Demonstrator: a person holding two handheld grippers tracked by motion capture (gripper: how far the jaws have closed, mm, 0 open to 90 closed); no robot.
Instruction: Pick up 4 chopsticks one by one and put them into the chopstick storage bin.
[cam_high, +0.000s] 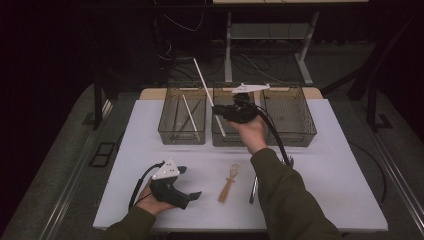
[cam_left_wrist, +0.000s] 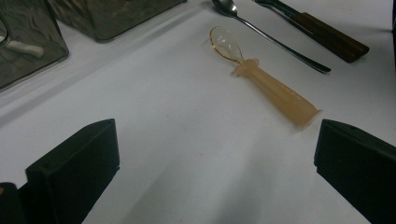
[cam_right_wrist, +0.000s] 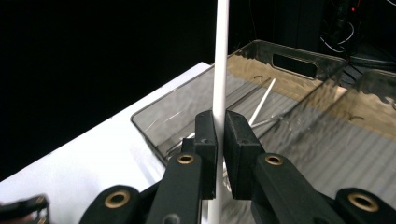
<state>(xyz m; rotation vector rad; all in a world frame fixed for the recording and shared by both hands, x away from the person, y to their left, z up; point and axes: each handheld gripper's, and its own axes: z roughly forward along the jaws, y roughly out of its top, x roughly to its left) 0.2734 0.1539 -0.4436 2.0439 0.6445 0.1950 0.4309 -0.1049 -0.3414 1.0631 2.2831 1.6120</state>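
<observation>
White stick's axis: we are seeing the white stick (cam_high: 207, 95) running on a slant in the high view, its upper end pointing up and to the left toward the far side, its lower end dropping toward the near wall of the middle bin; in the right gripper view it is standing nearly upright between the jaws.
Where the stick is: it is hanging in the air over the left bin (cam_high: 183, 131) and the middle bin (cam_high: 220, 139), touching neither as far as we can tell.
Right gripper: the right gripper (cam_right_wrist: 219, 135) is pinching the white stick, pads pressed against it from both sides.
Left gripper: the left gripper (cam_left_wrist: 215, 163) is resting low over the table with its jaws spread wide and nothing between them.
Bins: we are looking at three clear bins in a row at the far edge; the left one is holding another white stick (cam_high: 190, 118) and some thin dark pieces; the right bin (cam_high: 290, 117) is looking bare.
Table: the white table (cam_high: 330, 165) is carrying an amber plastic spoon (cam_left_wrist: 261, 79), a metal spoon (cam_left_wrist: 271, 35) and a wooden-handled utensil (cam_left_wrist: 327, 35).
Room: dark floor, cables and a metal frame are lying beyond the table.
</observation>
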